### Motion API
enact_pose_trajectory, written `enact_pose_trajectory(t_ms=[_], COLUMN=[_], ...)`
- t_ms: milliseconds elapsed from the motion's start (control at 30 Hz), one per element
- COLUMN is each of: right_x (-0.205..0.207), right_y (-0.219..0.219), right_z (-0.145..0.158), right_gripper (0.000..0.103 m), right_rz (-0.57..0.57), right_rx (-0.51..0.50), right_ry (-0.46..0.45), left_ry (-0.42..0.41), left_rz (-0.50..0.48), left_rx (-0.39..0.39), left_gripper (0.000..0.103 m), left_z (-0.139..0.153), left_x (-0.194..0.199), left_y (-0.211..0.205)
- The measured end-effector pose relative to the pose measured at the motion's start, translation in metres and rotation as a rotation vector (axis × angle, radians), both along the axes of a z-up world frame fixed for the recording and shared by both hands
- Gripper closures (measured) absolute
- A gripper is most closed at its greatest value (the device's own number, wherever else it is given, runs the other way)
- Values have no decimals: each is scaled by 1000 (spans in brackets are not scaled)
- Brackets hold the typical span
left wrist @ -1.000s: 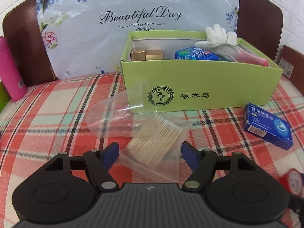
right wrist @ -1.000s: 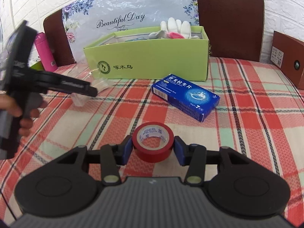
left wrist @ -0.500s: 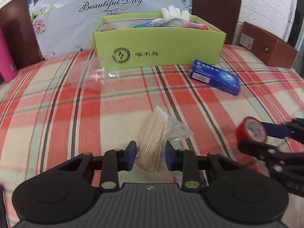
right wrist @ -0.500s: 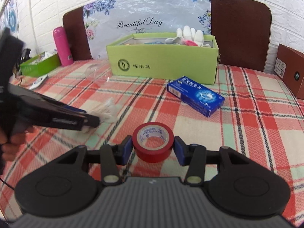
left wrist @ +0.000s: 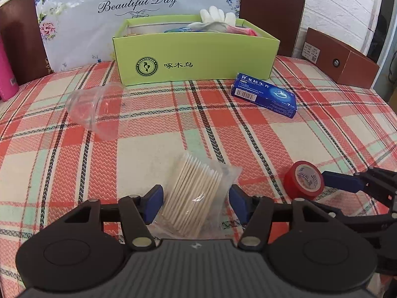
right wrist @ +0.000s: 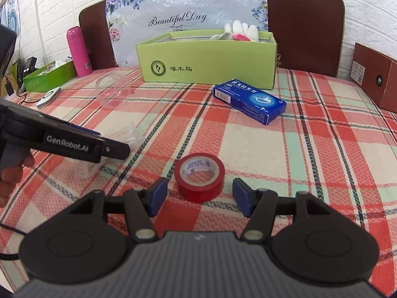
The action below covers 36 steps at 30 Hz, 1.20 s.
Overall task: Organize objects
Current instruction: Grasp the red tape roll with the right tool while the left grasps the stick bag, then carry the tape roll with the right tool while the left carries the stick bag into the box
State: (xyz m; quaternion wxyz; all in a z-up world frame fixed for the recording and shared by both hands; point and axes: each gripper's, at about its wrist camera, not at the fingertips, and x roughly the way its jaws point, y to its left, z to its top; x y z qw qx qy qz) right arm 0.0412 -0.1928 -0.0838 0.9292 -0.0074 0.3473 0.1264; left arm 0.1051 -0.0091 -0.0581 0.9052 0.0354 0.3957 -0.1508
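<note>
White brick wall and two dark chair backs stand behind a table with a red, cream and green plaid cloth (left wrist: 248,134), and a flowered bag printed "Beautiful Day" (left wrist: 134,2) leans behind a green cardboard box (left wrist: 196,57) that already holds white gloves (left wrist: 215,17) and some small items. The change is in both tools at once: the left gripper (left wrist: 196,204), which half a second ago was pressed on the bag of cotton swabs (left wrist: 196,196), has just been opening, and now its blue pads stand a little apart from the bag on both sides, so the bag lies free on the cloth between them. The right gripper (right wrist: 200,195) has also just been opening; a second ago its pads touched the red tape roll (right wrist: 199,176), now there is a clear gap on each side and the roll sits on the cloth by itself. So neither tool holds anything. For the task this probably means that both objects are set down or the grips are being corrected, and they are not yet in the green box. A blue medicine carton (left wrist: 264,94) lies just in front of the box, and a clear plastic cup (left wrist: 96,109) lies on its side to the left; both also wait to be put away
</note>
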Motion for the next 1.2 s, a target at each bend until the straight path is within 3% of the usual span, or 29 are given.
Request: enact_pose_trajectory(t_ms=[467,600,767,833,1000,1200], right_x=[7,9,10,10,9,16], right_y=[5,5,4,4,5,5], right_z=[-2,-2,-3,-2,8,39], right_gripper=[48,57,57,57,57,57], right_rz=[-11,-13,-10,-9,4,32], right_rx=[-11,-7,-10,-8,9,46], right_ry=[-2,0,1,1,-19,-100], left_ry=[11,11,11,7,-13,-85], left_rz=[11,15,14,16,24,27], left_rx=[-12,-16,-17,-21,-79,-149], left_gripper=[43,59,67,76,80,81], left_z=[-3,-2,-1,1,16,55], left_x=[0,1,0,0,-3,3], left_y=[1,1,1,1,5,12])
